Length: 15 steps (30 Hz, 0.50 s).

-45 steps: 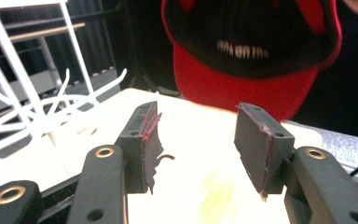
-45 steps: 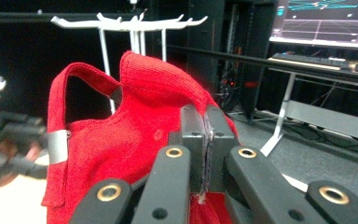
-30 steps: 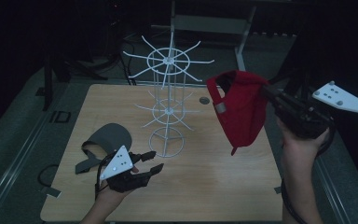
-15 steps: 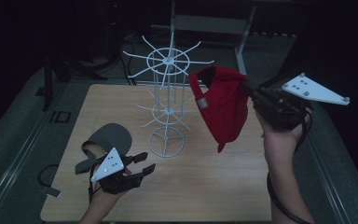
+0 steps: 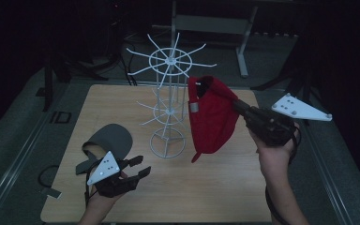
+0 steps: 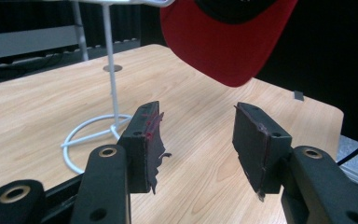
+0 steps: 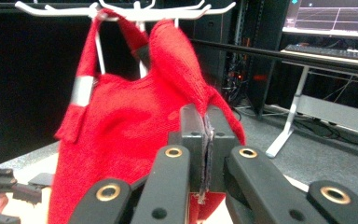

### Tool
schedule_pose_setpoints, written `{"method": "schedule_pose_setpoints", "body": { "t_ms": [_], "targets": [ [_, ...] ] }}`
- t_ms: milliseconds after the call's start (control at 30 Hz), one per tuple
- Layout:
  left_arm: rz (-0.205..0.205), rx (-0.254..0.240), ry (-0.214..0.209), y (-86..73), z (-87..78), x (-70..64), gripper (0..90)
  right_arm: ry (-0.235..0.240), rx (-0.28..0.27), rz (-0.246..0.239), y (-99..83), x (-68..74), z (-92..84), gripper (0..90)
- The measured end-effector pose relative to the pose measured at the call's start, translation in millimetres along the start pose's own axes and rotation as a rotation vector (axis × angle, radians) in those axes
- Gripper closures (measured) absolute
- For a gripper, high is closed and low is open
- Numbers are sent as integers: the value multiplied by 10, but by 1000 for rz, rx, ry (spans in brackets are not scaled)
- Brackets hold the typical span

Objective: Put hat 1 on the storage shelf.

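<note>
Red knitted fabric is what our right gripper (image 5: 243,111) is clamped on — the jaws are pressed flat together on a fold of the red cap (image 5: 211,112), as the right gripper view makes plain. The cap hangs in the air beside the white wire rack (image 5: 168,108), toward the table's right edge, its brim pointing down at the wood and its strap end up by the top ring of prongs. In the right gripper view the strap loop (image 7: 100,51) looks draped at or over one prong (image 7: 51,9), though we cannot tell whether it truly bears weight there yet.

What the next move turns on, in our judgement: the cap lies straight ahead of the right gripper, between it and the rack's post, with its long axis running up and down. The prongs reach out level from the hub, so the loop has to settle down onto one before we let go. The right hand is the nearer one by far.

Our left gripper (image 5: 138,166) sits low near the table's front left corner, jaws apart and holding nothing, just beside a grey cap (image 5: 110,138) that lies on the wooden table (image 5: 225,187) — well apart from the rack's top.
</note>
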<state>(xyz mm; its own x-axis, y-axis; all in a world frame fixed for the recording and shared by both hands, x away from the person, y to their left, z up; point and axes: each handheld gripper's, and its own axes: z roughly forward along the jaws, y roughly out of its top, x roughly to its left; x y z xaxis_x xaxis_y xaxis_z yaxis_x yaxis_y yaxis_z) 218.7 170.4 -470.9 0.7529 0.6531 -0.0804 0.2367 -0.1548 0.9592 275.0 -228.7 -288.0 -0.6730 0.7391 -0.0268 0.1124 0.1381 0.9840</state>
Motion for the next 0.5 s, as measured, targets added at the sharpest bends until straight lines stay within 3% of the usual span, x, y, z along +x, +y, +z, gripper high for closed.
{"method": "schedule_pose_setpoints", "body": {
  "t_ms": [167,333,500],
  "targets": [
    [-2,-4,-2,-36,-22,11,520,28,-4,17,-75,-13,-14,872],
    [-7,7,15,-87,-51,33,520,46,-2,30,-149,-63,-44,804],
    [-12,11,25,-112,-64,50,520,58,9,21,-224,-80,-107,646]
  ]
}}
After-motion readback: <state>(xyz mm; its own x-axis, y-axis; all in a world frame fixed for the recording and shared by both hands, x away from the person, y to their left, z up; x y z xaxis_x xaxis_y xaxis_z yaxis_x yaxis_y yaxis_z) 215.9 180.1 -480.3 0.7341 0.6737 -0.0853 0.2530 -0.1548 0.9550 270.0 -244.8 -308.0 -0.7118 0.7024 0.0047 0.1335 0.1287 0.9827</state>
